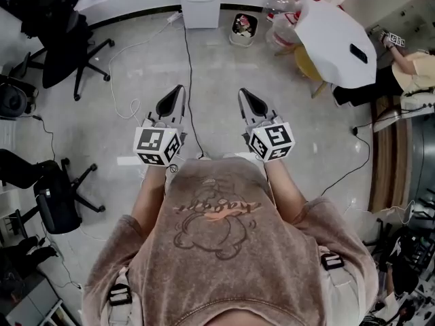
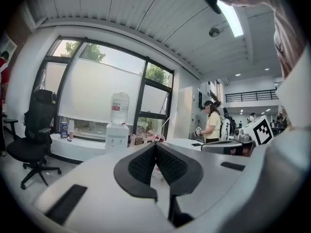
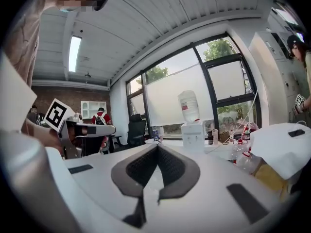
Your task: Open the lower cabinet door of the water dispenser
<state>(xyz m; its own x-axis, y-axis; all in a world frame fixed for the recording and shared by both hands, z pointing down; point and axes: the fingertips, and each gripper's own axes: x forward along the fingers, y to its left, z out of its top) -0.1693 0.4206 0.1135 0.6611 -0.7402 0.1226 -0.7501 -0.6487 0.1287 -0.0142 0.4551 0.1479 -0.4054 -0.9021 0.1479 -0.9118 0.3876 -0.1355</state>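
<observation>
The white water dispenser (image 1: 200, 4) stands against the curved counter at the far end of the floor, well ahead of both grippers. It also shows in the left gripper view, as the dispenser (image 2: 116, 136) with a bottle on top, and in the right gripper view as the dispenser (image 3: 193, 131). In both gripper views its lower cabinet is hidden behind the gripper bodies. My left gripper (image 1: 179, 89) and right gripper (image 1: 242, 92) are held side by side at waist height, pointing at the dispenser. Each is shut with nothing between its jaws, as seen at the left gripper (image 2: 155, 145) and the right gripper (image 3: 157, 147).
A black cable (image 1: 189, 73) runs across the floor from the dispenser toward me. Black office chairs (image 1: 64, 46) stand at the left. A small bin (image 1: 243, 26) and a white-draped seat (image 1: 336, 43) sit right of the dispenser. A person (image 1: 414, 66) is at the far right.
</observation>
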